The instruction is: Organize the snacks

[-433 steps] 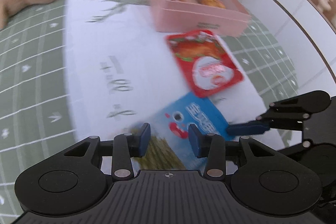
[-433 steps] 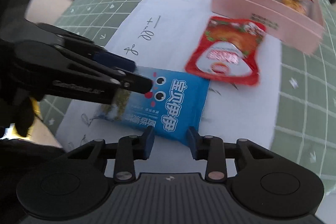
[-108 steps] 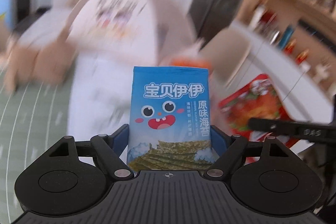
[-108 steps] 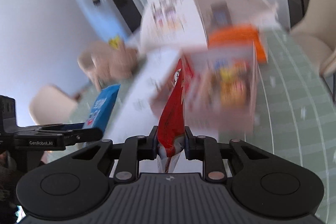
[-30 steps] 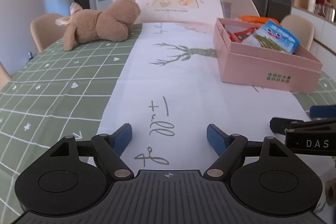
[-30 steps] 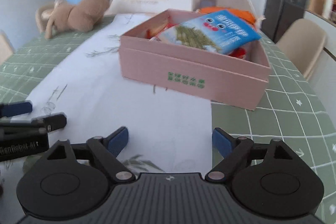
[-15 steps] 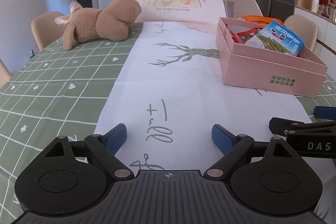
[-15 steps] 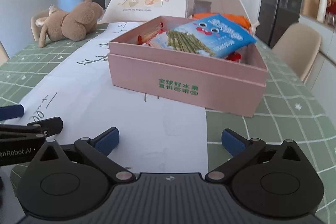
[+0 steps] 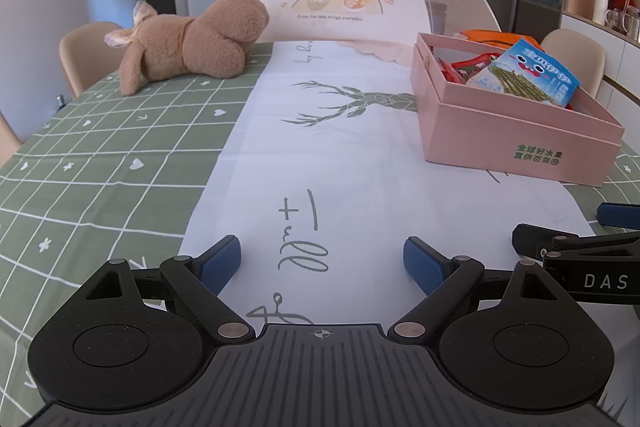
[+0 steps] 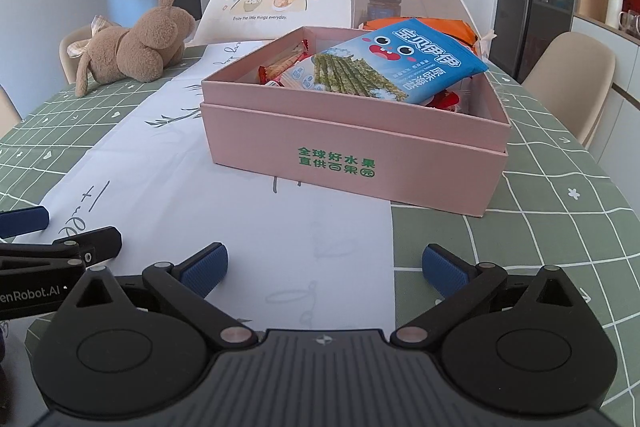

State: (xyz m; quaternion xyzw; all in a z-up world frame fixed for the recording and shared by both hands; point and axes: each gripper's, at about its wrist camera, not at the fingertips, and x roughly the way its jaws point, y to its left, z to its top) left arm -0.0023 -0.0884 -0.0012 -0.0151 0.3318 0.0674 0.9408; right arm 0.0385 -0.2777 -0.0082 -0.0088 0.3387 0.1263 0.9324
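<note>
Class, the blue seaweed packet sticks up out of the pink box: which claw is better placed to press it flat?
Probably the right claw: open, empty, facing the pink cardboard box and blue seaweed packet head-on.

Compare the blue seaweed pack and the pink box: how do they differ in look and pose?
1. The seaweed pack is a thin blue pouch with a cartoon face; the box is a rigid plain pink carton with green print.
2. The pack lies tilted, propped on other snacks; the box sits flat on the table.
3. The pack is much smaller and sits inside the box, poking above its rim.
Shared: neither is touched by a gripper.
</note>
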